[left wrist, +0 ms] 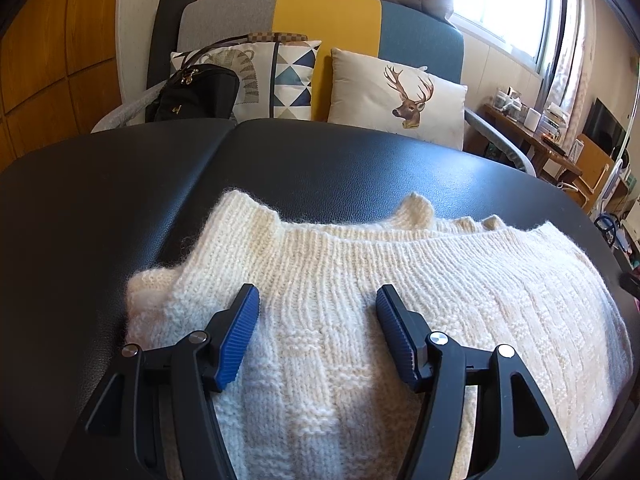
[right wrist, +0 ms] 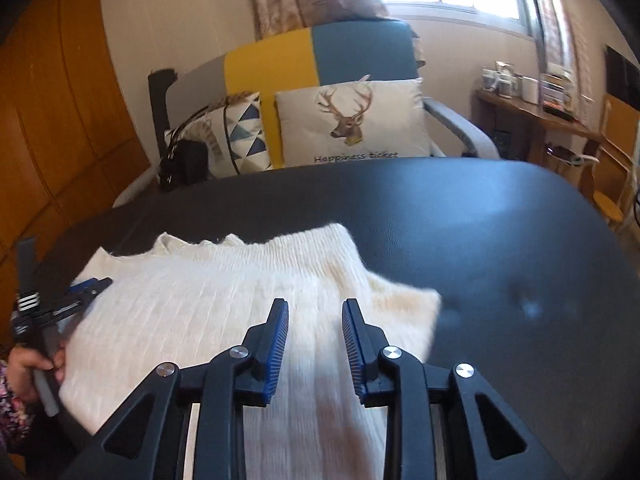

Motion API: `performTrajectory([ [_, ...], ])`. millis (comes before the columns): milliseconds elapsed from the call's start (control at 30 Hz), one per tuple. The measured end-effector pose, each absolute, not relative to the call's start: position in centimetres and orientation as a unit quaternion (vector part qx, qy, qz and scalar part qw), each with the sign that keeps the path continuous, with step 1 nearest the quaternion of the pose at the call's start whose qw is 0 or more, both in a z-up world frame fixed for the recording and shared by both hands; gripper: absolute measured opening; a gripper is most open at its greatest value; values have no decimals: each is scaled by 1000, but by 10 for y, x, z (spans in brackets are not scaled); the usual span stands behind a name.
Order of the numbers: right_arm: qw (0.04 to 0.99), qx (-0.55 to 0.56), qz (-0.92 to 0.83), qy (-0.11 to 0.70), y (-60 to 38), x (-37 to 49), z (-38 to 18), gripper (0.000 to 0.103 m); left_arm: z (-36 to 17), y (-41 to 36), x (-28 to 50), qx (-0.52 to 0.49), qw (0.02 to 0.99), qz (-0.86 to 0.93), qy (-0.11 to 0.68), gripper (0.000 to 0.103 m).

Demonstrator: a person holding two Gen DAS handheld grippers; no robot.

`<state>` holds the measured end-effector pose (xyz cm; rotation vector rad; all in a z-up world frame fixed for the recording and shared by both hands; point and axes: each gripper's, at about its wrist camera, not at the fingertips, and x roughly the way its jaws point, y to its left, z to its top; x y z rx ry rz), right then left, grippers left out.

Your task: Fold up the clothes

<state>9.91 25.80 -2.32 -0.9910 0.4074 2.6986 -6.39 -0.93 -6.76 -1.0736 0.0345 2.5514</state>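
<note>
Black table (left wrist: 120,184), cream sweater (left wrist: 360,280) beneath left tongs (left wrist: 318,304) wide, right tongs (right wrist: 315,316) narrow, empty

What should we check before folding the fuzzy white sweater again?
1. Sweater lies on the black table: ok.
2. Sweater edges stay on the table at the far side: ok; near edge cannot tell.
3. Left gripper open, holding nothing: ok.
4. Right gripper open, nothing pinched between the pads: ok.
5. Sweater lies flat: not ok, bumps of knit stick up along the far edge.
6. Right view sharp enough to aim: not ok, blurred.
</note>
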Motion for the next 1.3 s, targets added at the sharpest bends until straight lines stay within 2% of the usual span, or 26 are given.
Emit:
performTrajectory([
  [133, 141, -377, 909, 107, 263, 65, -46, 26, -68, -10, -64, -381, 187, 905, 9, 64],
  [233, 175, -388, 889, 168, 288, 75, -74, 23, -68, -11, -64, -381, 189, 905, 8, 64],
  [333, 168, -374, 884, 225, 305, 85, -82, 23, -68, -11, -64, -380, 190, 905, 6, 65],
  [467, 195, -379, 889, 170, 287, 83, -67, 28, -68, -11, -64, -380, 192, 905, 4, 65],
  [567, 161, -322, 920, 153, 249, 87, -39, 31, -68, -13, -64, -380, 197, 904, -2, 67],
  [633, 85, -312, 936, 137, 215, 73, -31, 31, -68, -12, -65, -381, 198, 903, -2, 67],
  [767, -25, -343, 934, 100, 156, 24, -47, 31, -67, -14, -65, -383, 204, 901, -8, 68],
  [900, -43, -411, 909, 55, 127, -14, -82, 31, -63, -25, -67, -390, 222, 894, 20, 68],
  [1033, -52, -414, 901, 119, 146, -18, -97, 32, -56, -40, -62, -378, 217, 898, 61, 68],
  [1100, -61, -409, 899, 147, 156, -14, -99, 32, -51, -58, -59, -369, 217, 903, 36, 68],
  [1167, -64, -409, 898, 150, 156, -12, -100, 32, -44, -85, -51, -352, 222, 909, -29, 68],
  [1300, -27, -418, 903, 95, 136, -15, -78, 33, -47, -133, -27, -329, 207, 912, -134, 68],
])
